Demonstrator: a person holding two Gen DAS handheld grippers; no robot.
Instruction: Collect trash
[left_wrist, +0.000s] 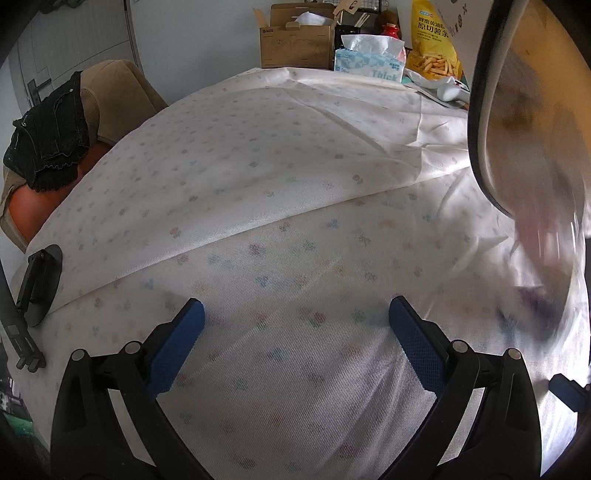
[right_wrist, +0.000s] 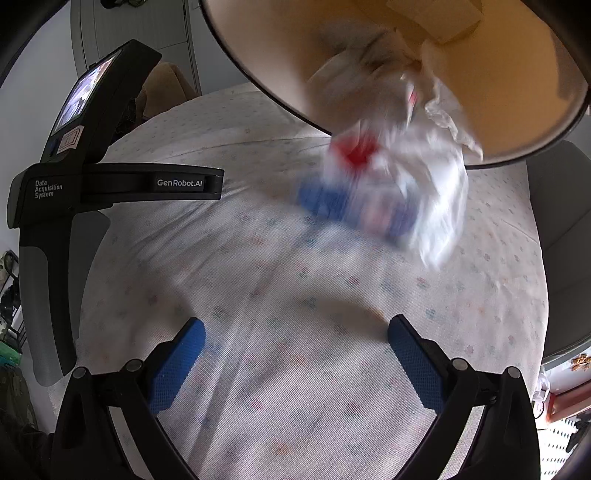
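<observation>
we hold the left gripper (left_wrist: 295, 321) over the table with its blue pads (left_wrist: 176, 347) spread wide and nothing between them. the right gripper (right_wrist: 295, 339) stands the same way: jaws apart, empty, above the floral tablecloth (right_wrist: 295, 387).

in the right wrist view, a tilted bin (right_wrist: 517, 122) with a dark rim and a tan inner wall fills the 12 to 2 o'clock sector. a blurred bundle of trash (right_wrist: 388, 184) (white crumpled plastic with red and blue patches) sits at its mouth, at about 1 o'clock from the fingers; whether it touches the cloth we cannot tell, owing to blur. the body of the left gripper, marked "genrobot.ai", appears at 9 to 10 o'clock.

in the left wrist view, the same bin (left_wrist: 524, 122) occupies the 2 o'clock edge, with a blurred smear below it at 3 o'clock. the tablecloth (left_wrist: 258, 177) shows a folded upper layer crossing the table from 8 to 3 o'clock. at 12 o'clock, along the far edge of the table, stand a cardboard box (left_wrist: 295, 48), a tissue box (left_wrist: 369, 59) just beside it, and a yellow snack bag (left_wrist: 434, 40) at 1 o'clock. a chair (left_wrist: 118, 92) draped with a dark garment (left_wrist: 51, 136) stands at 10 o'clock, and a black mount (left_wrist: 38, 284) rests at the table edge at 9 o'clock.
</observation>
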